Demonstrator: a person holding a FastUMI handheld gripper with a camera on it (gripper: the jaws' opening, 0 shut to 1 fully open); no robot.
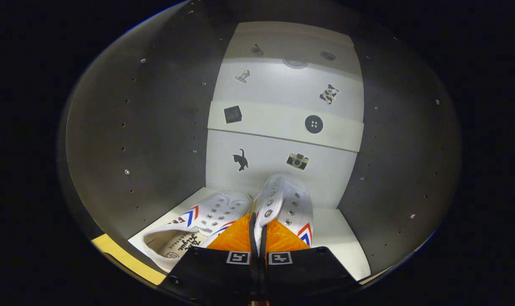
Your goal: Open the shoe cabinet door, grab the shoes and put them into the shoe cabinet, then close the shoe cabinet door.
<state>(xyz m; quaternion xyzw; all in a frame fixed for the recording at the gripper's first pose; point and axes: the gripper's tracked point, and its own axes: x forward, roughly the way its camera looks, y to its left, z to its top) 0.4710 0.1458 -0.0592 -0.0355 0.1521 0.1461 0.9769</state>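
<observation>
Light comes from 12 o'clock, brightest on the upper back panel point(289, 80), with soft glare there. The side walls point(155, 140) at 9 and 3 o'clock lie in dim grey shadow. Fisheye distortion bows edges outward. The centre is sharp; the shoes point(283, 204) read clearly.

Two white canvas sneakers point(206, 214) point(285, 202) with red-blue chevrons sit inside the grey shoe cabinet point(155, 136); six small stickers point(240, 160) dot its back panel.

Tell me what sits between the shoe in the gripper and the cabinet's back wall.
Nothing: in the gripper view, the held shoe, pinched by the gripper, has its toe near the back wall, no object between.
</observation>
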